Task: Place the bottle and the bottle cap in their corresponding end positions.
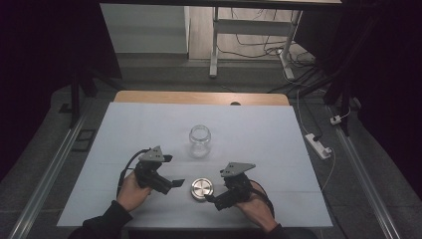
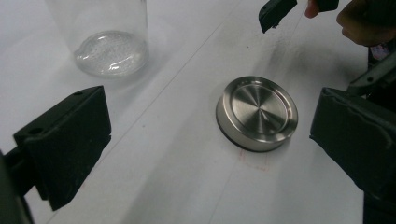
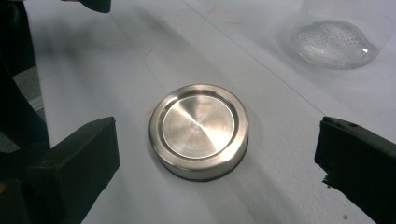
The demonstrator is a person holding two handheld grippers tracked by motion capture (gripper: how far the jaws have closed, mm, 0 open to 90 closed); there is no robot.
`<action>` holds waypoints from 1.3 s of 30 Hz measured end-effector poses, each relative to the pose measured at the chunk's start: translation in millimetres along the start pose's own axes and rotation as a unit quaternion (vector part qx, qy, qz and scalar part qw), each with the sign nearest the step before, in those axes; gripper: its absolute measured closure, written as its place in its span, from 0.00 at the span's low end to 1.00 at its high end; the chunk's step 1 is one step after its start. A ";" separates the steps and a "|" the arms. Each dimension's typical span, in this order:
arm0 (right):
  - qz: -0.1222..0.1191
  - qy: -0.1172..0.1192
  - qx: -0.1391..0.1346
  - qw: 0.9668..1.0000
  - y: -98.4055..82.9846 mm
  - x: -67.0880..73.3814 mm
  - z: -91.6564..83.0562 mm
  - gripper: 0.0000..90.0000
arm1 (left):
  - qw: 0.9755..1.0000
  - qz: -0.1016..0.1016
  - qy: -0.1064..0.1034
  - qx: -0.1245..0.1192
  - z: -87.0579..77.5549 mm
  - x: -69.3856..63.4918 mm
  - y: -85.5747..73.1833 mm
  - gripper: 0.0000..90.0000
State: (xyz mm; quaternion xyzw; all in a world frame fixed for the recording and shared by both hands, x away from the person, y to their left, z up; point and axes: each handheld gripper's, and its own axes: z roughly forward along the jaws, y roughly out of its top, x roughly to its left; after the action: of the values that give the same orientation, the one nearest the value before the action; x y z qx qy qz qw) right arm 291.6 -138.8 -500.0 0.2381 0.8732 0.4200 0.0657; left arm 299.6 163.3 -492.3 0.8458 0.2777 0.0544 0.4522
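The metal lid lies flat near the worktop's near edge, between the left gripper and right gripper, both gaping empty; it looks stiff, light and slick, best pinched across its low rim, while the glass jar stands well behind.

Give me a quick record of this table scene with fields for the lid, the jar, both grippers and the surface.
lid: round metal lid, flat on the table, between the two grippers, touched by neither
jar: clear glass jar, upright, open, beyond the lid
left gripper: open, nothing held, left of the lid
right gripper: open, nothing held, right of the lid
surface: white table
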 end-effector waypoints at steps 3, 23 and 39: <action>-0.002 -0.003 -0.003 1.000 -0.1 0.6 -4.8 0.00 | 1.000 -0.010 0.003 -0.008 -9.3 -2.2 -6.2 0.00; 0.019 -0.053 -0.009 0.998 -24.2 -12.5 -55.9 0.00 | 0.997 -0.055 0.054 -0.017 -62.7 -14.5 -50.9 0.00; 0.062 -0.108 -0.017 0.992 -54.6 -22.3 -92.4 0.00 | 0.991 -0.089 0.093 -0.019 -96.2 -20.4 -88.6 0.00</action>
State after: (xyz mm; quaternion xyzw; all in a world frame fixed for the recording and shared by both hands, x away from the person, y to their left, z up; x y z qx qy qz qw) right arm 262.4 -243.4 -484.7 0.3346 0.8375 0.4096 0.1371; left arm 212.2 262.1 -503.2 0.8004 0.3916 0.0980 0.4432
